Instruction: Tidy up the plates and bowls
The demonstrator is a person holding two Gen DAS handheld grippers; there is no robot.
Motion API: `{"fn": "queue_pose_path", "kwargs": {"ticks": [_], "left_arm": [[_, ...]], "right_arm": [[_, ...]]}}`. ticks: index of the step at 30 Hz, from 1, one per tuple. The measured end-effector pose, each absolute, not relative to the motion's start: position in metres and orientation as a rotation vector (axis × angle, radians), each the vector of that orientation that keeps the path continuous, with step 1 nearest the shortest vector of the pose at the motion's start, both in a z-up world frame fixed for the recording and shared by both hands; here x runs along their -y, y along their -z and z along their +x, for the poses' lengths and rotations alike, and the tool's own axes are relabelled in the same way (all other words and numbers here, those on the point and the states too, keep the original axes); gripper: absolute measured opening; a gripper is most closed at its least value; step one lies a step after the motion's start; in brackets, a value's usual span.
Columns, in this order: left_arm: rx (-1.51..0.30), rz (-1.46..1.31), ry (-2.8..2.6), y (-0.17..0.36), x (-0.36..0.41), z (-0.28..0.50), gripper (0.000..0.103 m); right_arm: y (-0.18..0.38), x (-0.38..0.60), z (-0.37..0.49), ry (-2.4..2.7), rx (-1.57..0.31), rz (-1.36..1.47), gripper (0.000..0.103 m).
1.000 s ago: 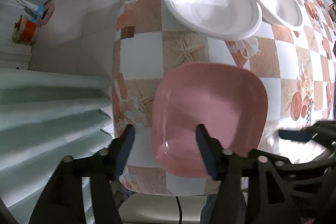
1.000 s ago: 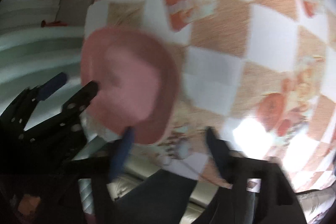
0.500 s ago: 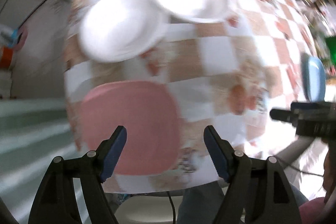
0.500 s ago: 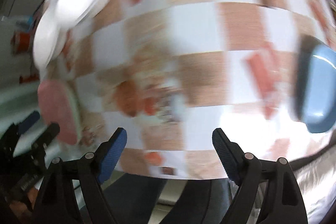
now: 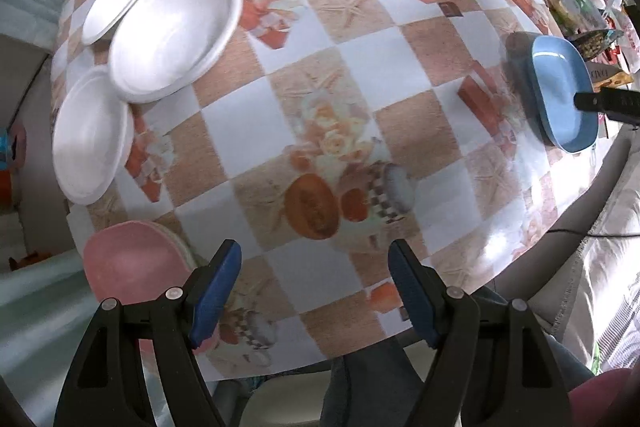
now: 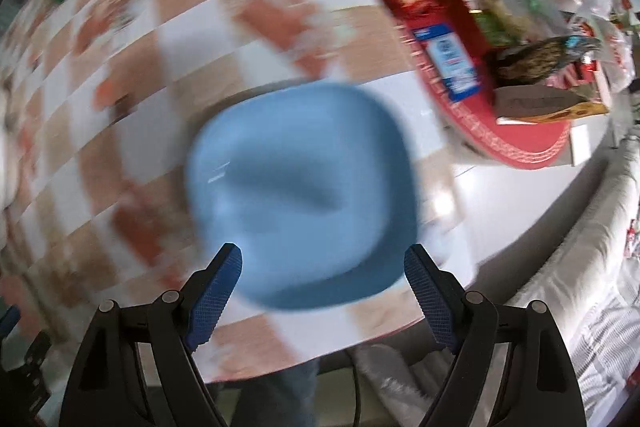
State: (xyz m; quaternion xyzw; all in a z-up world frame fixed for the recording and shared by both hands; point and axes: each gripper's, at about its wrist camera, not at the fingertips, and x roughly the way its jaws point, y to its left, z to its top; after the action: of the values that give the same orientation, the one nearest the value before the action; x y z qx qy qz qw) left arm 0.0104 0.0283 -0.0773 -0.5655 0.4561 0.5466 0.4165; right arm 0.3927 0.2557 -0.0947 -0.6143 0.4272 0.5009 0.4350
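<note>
Here, blue plate (image 6: 304,195) just ahead of right gripper (image 6: 322,291), jaws apart

We see three white round plates (image 5: 168,35) overlapping at the table's far left, a pink square plate (image 5: 132,267) near its edge, and a blue one (image 6: 304,195) lying flat at the right.

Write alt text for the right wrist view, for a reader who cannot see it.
An open right gripper with blue-padded fingers points at a blue square plate lying on a table with a checkered tablecloth, nothing held between the jaws. Behind the plate sits a red round tray crowded with packaged goods. The image is motion-blurred.
</note>
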Motion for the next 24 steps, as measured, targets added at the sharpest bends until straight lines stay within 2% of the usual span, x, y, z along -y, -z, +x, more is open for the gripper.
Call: {"fn": "queue_pose_path", "kwargs": {"ticks": [5, 10, 12, 20, 24], "left_arm": [[-1.172, -1.432, -1.369, 0.081, -0.029, 0.021, 0.079], [-1.209, -1.452, -1.367, 0.095, -0.026, 0.027, 0.079], [-1.222, -1.454, -1.368, 0.1, -0.023, 0.03, 0.079], [-1.229, -1.431, -1.372, 0.097, -0.024, 0.035, 0.079], [-1.223, -1.439, -1.376, 0.093, -0.021, 0.034, 0.079]], "right_arm": [[0.129, -0.257, 0.427, -1.237, -1.065, -1.529, 0.084], [0.153, -0.251, 0.41, -1.326, -1.044, -1.577, 0.084], [0.153, -0.244, 0.397, -1.355, -1.031, -1.601, 0.087], [0.15, -0.214, 0.349, -1.447, -1.03, -1.659, 0.087], [0.148, -0.186, 0.317, -1.494, -1.088, -1.69, 0.087]]}}
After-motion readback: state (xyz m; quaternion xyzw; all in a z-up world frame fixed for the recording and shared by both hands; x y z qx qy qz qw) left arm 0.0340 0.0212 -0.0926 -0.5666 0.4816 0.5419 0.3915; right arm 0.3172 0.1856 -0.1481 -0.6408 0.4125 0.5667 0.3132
